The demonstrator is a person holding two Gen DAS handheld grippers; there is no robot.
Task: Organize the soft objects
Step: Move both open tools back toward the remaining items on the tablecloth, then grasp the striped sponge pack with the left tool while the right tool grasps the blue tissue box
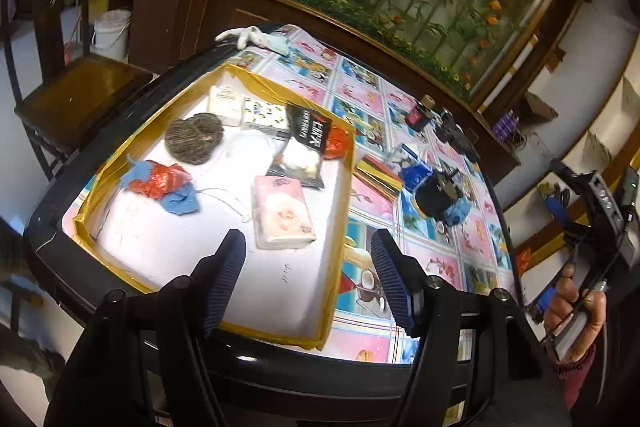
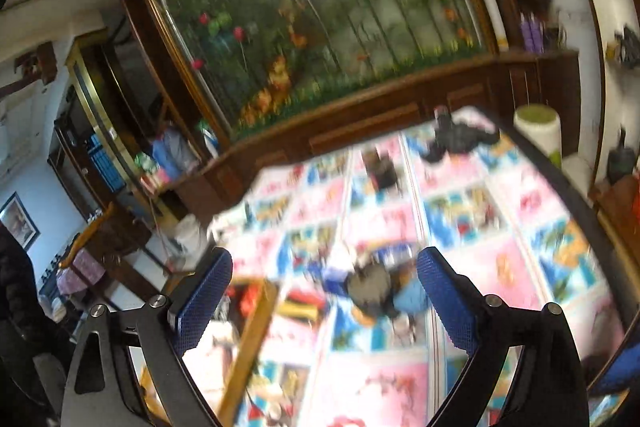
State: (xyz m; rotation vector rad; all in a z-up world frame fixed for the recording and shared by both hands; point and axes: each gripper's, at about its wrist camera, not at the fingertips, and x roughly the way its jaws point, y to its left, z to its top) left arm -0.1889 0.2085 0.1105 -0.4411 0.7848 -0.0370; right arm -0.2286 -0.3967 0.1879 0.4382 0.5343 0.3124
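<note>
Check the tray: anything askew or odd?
Yes. In the tray, a red plastic bag lies crumpled over the blue knit cloth, and the black snack packet overlaps its neighbours at an angle. Both claws, left and right, are open.

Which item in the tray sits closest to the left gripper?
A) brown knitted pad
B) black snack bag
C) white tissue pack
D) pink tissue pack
D: the pink tissue pack lies in the tray just ahead of the open left gripper; the other items sit farther back.

Black tool (image 1: 308, 279), ribbed blue pads (image 1: 390, 281)
</note>
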